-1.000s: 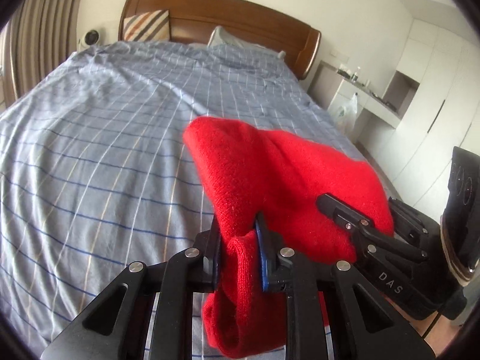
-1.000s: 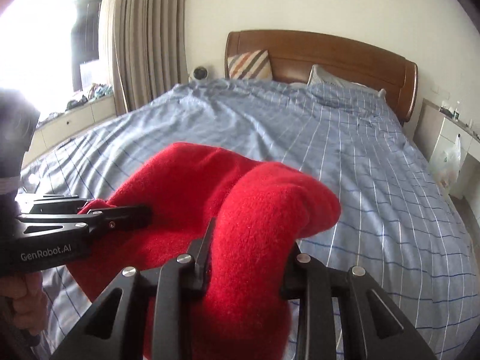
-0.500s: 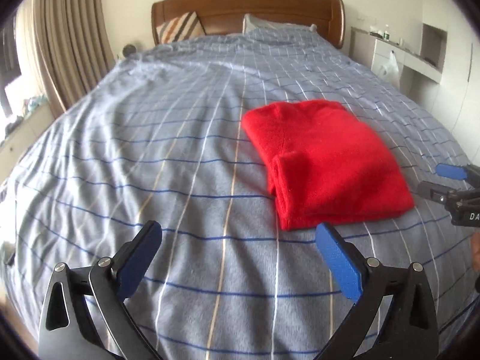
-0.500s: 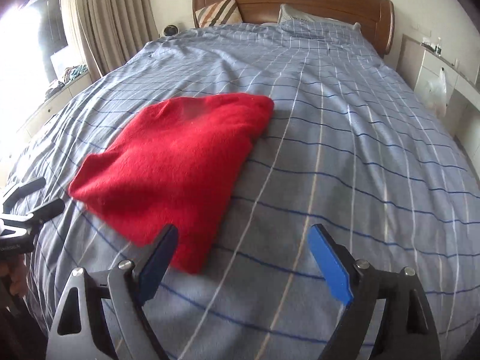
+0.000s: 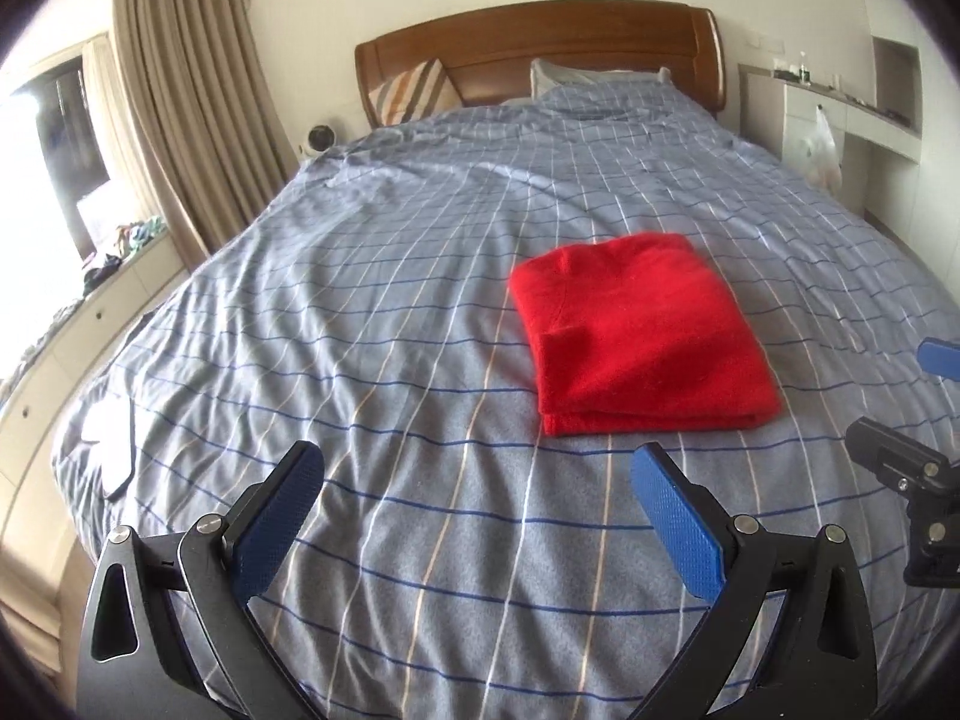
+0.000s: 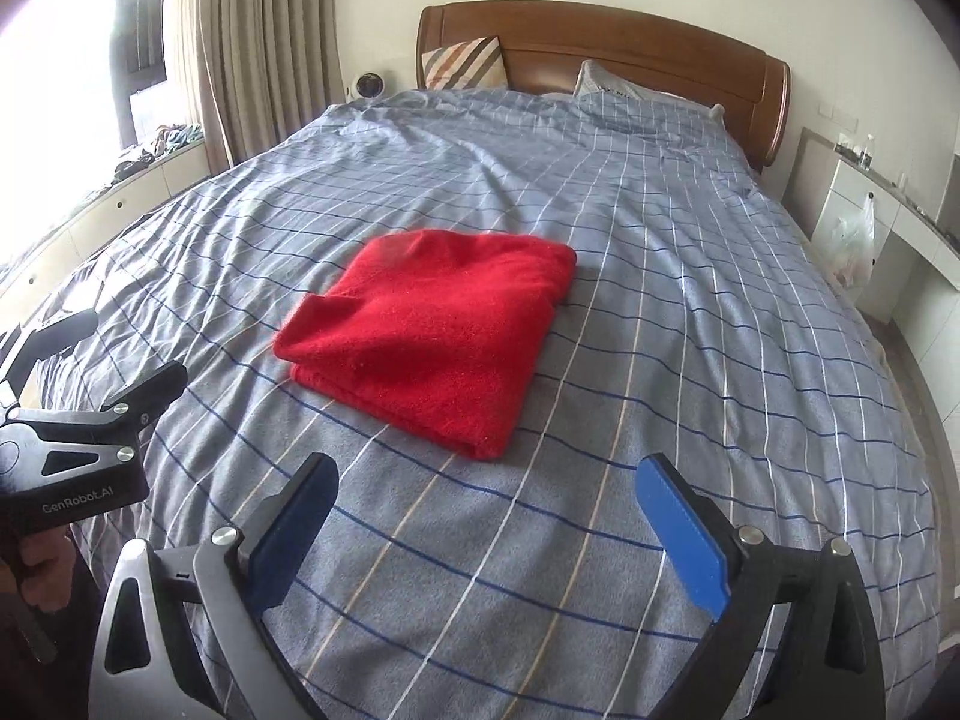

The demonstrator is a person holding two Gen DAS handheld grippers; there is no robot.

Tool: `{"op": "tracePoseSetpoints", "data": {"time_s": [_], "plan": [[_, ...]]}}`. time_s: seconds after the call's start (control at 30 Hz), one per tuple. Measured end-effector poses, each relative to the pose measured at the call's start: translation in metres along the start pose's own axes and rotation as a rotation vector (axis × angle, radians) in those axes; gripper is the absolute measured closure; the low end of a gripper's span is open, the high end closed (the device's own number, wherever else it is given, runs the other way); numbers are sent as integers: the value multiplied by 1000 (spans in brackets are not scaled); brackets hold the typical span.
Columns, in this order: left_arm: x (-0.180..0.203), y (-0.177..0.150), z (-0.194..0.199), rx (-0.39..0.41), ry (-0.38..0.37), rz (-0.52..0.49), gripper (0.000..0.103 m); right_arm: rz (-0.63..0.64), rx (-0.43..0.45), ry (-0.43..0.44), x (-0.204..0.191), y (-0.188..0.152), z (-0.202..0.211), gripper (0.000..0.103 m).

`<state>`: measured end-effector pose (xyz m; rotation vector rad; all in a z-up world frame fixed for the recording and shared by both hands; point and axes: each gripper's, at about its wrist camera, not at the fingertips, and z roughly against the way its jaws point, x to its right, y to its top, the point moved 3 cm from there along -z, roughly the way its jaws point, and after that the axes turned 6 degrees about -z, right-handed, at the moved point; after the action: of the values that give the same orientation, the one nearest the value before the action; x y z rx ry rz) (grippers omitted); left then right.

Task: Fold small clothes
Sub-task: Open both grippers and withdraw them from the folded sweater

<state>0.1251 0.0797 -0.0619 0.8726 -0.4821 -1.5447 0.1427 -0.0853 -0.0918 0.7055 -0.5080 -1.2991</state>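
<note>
A red knitted garment lies folded into a flat rectangle on the blue checked bedspread. It also shows in the right wrist view. My left gripper is open and empty, held above the bed short of the garment's near edge. My right gripper is open and empty too, short of the garment's near right corner. The right gripper shows at the right edge of the left wrist view, and the left gripper shows at the left edge of the right wrist view.
A wooden headboard with a striped cushion and a pillow is at the far end. Curtains and a low cabinet run along the left. A white desk with a plastic bag stands at the right.
Both grippers let go of the red garment, opened and drew back. The garment went from held up in the air to lying folded on the bed.
</note>
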Motion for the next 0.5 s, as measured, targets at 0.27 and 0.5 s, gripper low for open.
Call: {"op": "tracePoseSetpoints", "data": {"time_s": [0.27, 0.5], "plan": [[10, -9, 10, -52, -37, -14, 1, -24, 2, 4, -8, -7, 24, 1], [3, -14, 28, -52, -74, 34, 0, -16, -28, -12, -18, -12, 38, 1]]}}
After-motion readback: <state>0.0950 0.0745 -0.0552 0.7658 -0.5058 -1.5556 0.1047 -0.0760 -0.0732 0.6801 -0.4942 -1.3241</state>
